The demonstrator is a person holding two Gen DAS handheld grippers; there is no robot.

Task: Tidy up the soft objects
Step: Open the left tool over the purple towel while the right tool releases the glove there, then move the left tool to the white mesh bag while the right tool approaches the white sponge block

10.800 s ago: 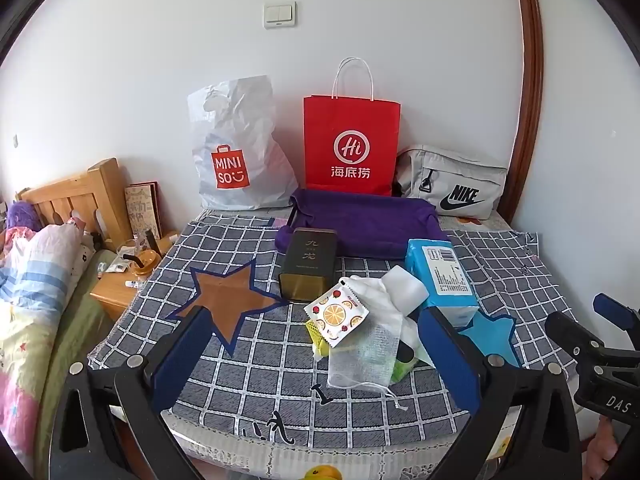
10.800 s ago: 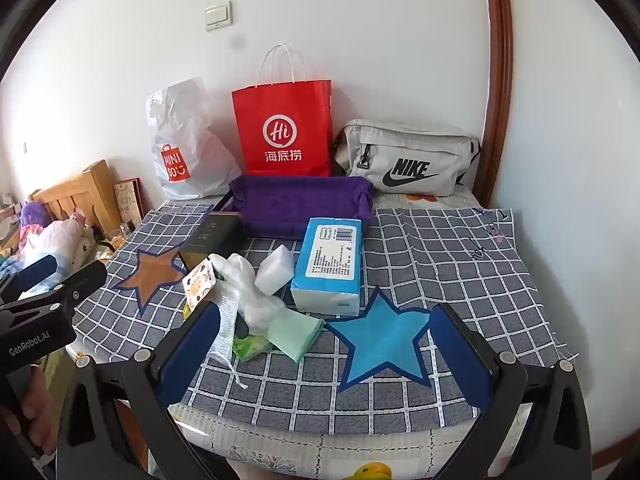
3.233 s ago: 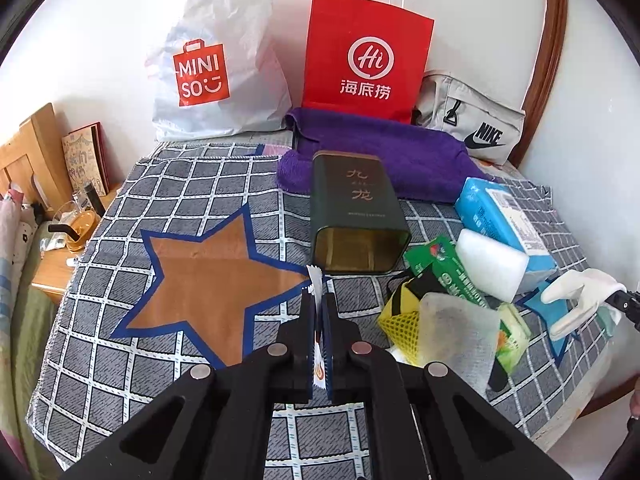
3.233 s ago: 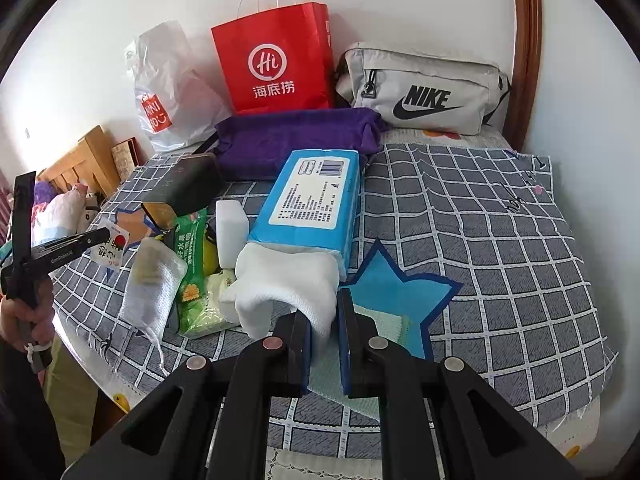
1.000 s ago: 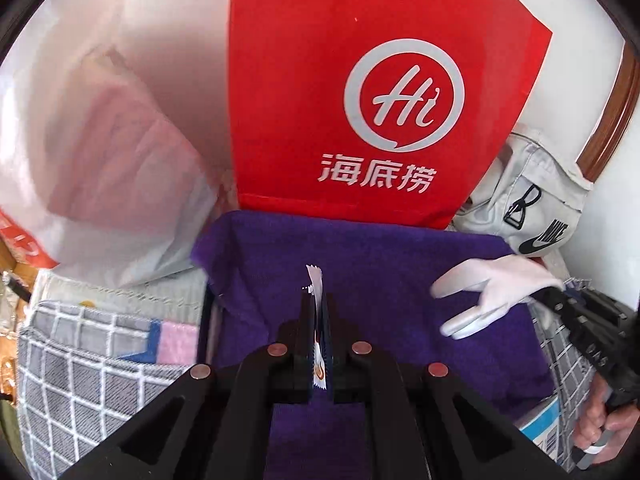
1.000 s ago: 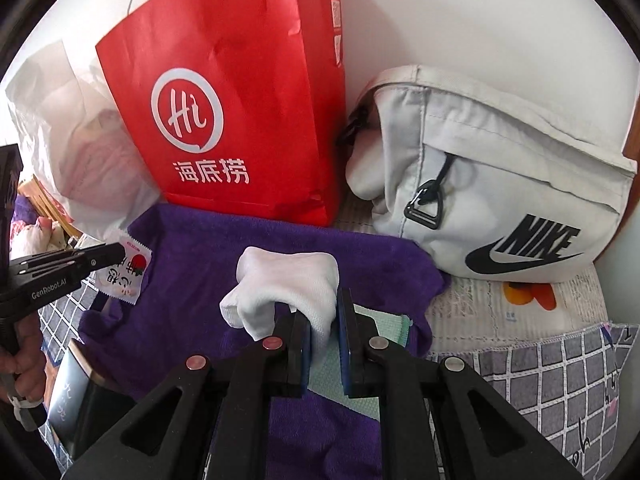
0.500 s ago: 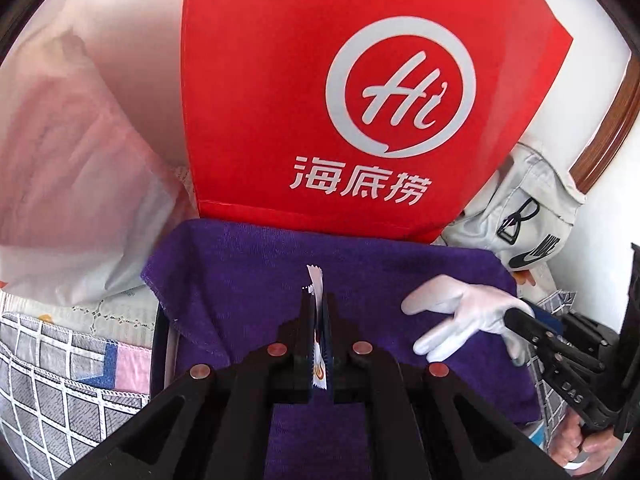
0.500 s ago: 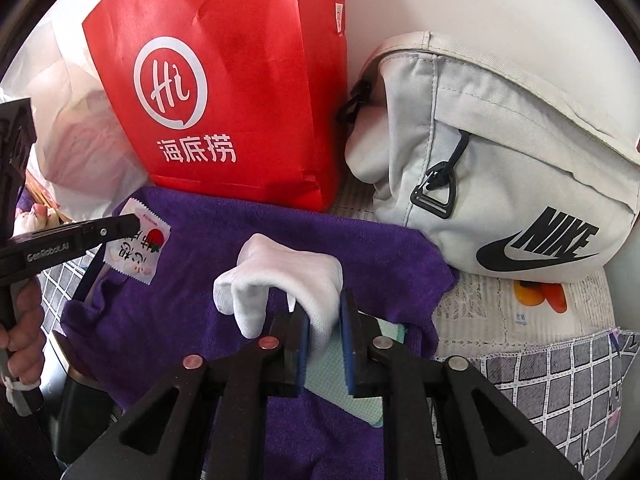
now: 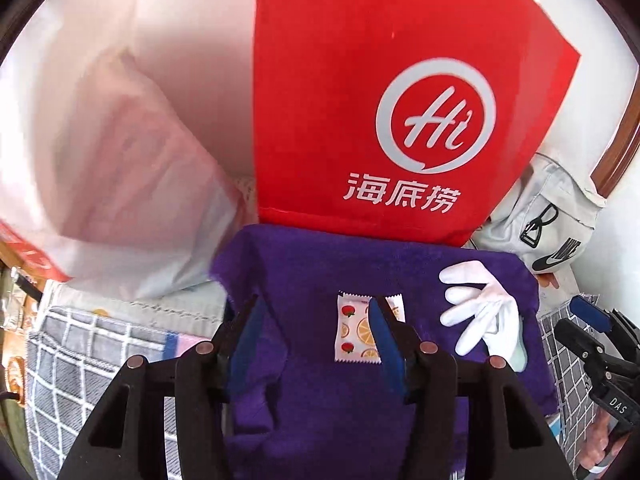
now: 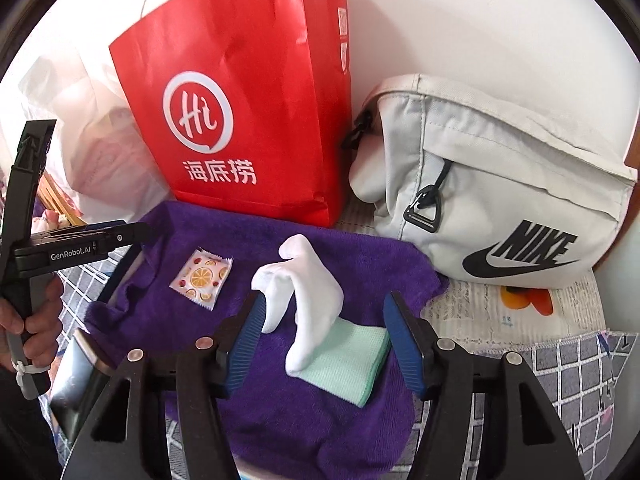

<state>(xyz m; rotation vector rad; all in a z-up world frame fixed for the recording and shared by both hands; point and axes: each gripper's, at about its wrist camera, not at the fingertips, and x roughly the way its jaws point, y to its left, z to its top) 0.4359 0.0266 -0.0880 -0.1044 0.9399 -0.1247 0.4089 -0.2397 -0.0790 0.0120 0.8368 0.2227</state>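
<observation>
Both grippers' jaws are opening, each having just let go of its load over the purple towel (image 10: 280,420).

Biggest first: the towel lies in front of the red paper bag (image 10: 248,120). On it, between the spreading pads of the right gripper (image 10: 324,340), the white glove (image 10: 308,292) slumps onto a mint cloth (image 10: 352,360); a moment ago it was pinched. The fruit-print sachet (image 9: 354,330), likewise freed, lies flat by the left gripper (image 9: 316,332). Judged so, both soft items are delivered.
</observation>
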